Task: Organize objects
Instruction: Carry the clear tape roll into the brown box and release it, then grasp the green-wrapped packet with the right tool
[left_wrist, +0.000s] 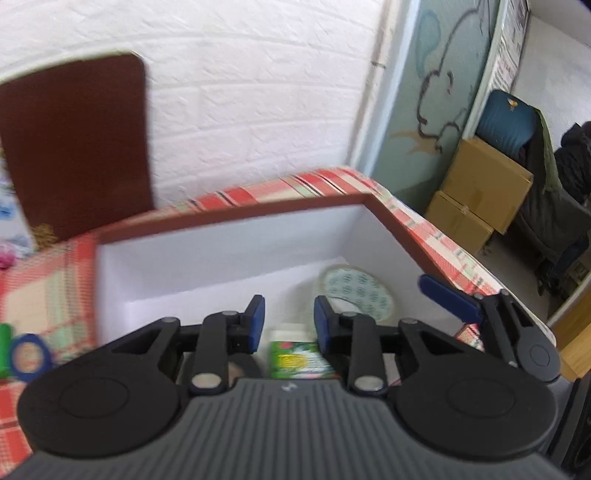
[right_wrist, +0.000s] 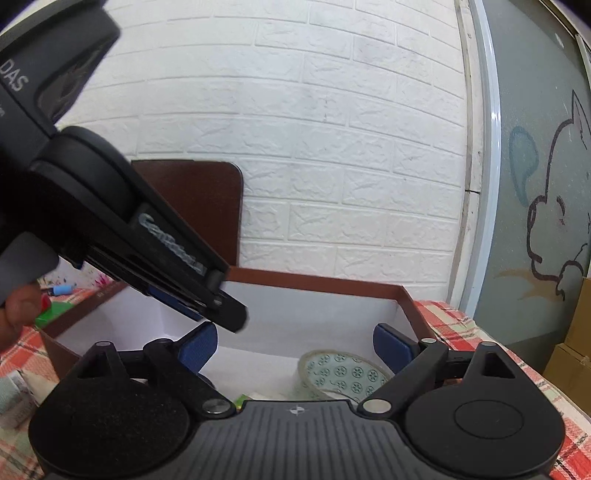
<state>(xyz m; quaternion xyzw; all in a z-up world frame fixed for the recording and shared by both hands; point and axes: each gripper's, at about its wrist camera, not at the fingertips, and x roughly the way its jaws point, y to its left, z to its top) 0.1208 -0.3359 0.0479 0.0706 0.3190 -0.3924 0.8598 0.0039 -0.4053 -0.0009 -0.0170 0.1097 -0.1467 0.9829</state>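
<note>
A brown box with a white inside stands on the checked tablecloth. In it lie a patterned tape roll, a green-labelled bottle and a dark roll. My left gripper hovers over the box above the bottle, open and empty. My right gripper is open and empty over the same box, just above the tape roll. The right gripper's fingers show at the box's right rim in the left view. The left gripper's body crosses the right view.
The box's brown lid leans on the white brick wall. A blue tape ring and a green object lie left of the box. Cardboard boxes stand on the floor beyond the table's right edge.
</note>
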